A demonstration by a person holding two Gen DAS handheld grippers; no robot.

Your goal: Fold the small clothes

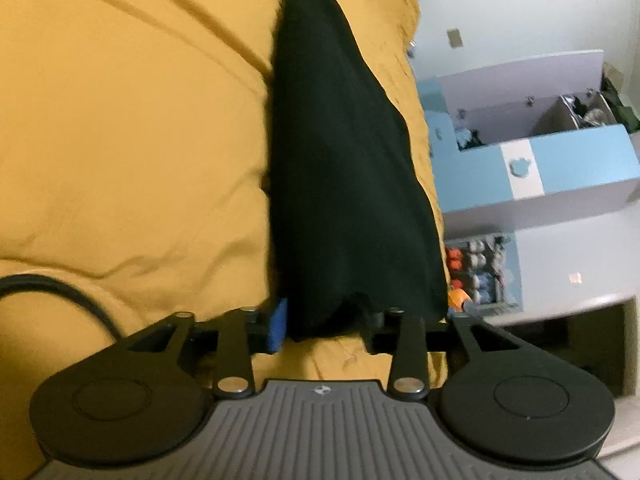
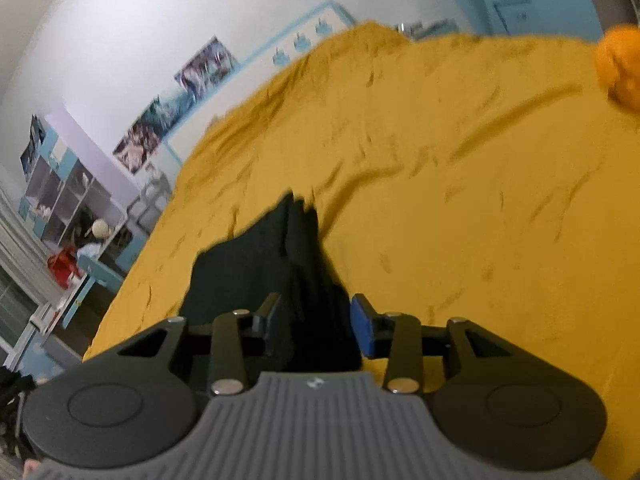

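Note:
A black garment (image 1: 344,168) lies in a long narrow bundle on the yellow bedspread (image 1: 132,128), running away from my left gripper (image 1: 328,326). Its near end sits between the jaws, which stand apart. The blue pad (image 1: 278,328) is beside the cloth, and the other finger is covered by it. In the right wrist view the black garment (image 2: 276,264) is folded in layers. Its end lies between the spread fingers of my right gripper (image 2: 316,328), with the blue pad (image 2: 362,334) at the cloth's edge. Both grippers look open around the cloth.
The bed's edge runs along the right of the left wrist view, with a blue and white open drawer unit (image 1: 536,160) beyond it. An orange object (image 2: 620,68) sits at the far right of the bedspread (image 2: 460,184). Shelves (image 2: 68,200) stand by the wall.

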